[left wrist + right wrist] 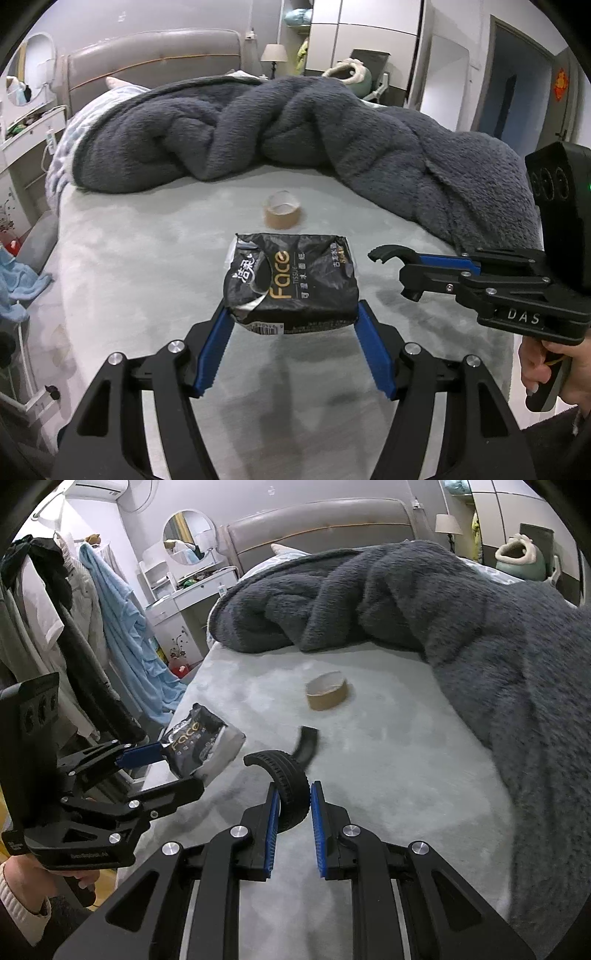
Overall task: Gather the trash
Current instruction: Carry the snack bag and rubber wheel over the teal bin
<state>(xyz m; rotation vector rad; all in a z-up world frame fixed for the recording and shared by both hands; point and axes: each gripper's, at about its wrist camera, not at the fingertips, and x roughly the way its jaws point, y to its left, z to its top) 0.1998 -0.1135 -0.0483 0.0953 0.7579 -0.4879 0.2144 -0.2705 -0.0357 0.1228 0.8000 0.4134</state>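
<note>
Above the bed [129, 266], the left gripper [291, 317] pinches a black tissue pack [291, 284] in its jaws while the right gripper [293, 805] clamps a broken tyre piece [288, 775], tape roll [282, 212] lying beyond.

Gripper [293, 805] around, seemingly, tyre scrap [286, 775]

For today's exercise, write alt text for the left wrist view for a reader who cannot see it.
The left hand-held gripper grips a black tissue pack above a pale bed. Beyond it lies a brown tape roll before a heaped grey blanket; the right hand-held gripper enters from the right, holding a curved black piece.
</note>
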